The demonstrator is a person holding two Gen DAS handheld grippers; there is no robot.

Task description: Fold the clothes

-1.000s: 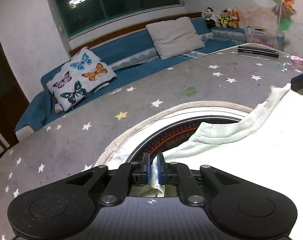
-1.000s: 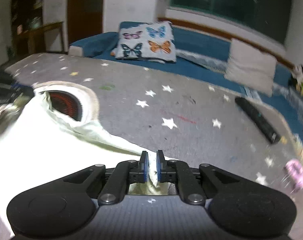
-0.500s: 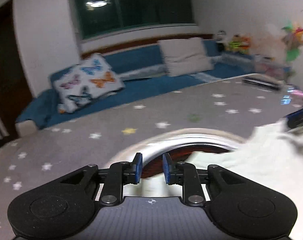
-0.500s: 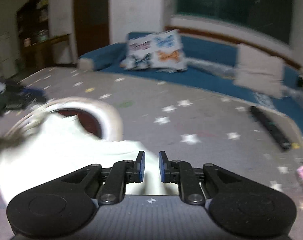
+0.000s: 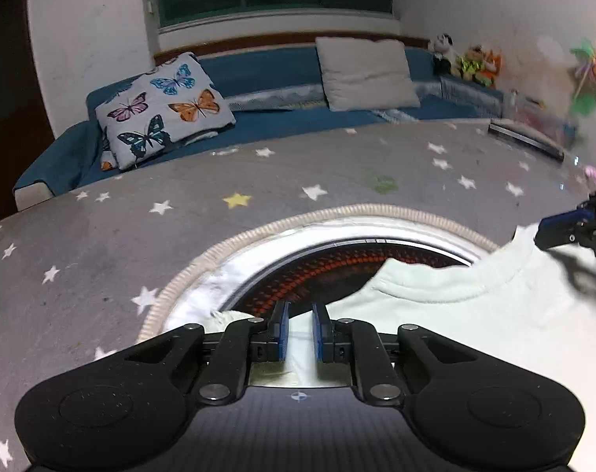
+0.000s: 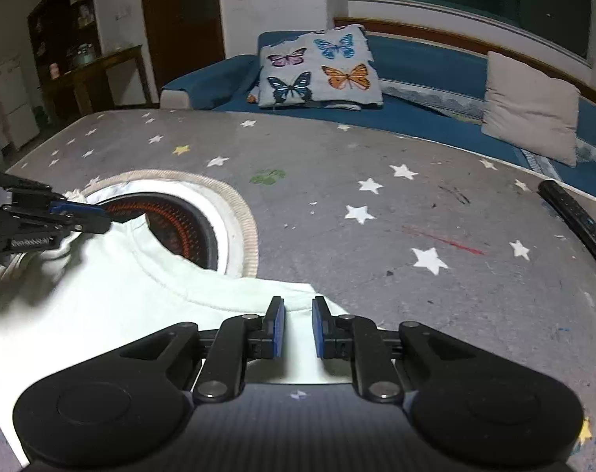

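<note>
pale white shirt (image 6: 113,299), grey star-print cloth (image 6: 376,236), blue sofa (image 5: 282,67), butterfly-print pillow (image 5: 164,110)

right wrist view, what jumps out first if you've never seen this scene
The pale shirt glows brightest, spread low on the left over the star-print grey cloth, its collar lying over a round opening with a red-glowing heater. Behind, a butterfly pillow leans on the blue sofa.

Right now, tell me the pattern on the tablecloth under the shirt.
Grey with scattered white stars and a few yellow ones; the tablecloth shows best in the right wrist view.
</note>
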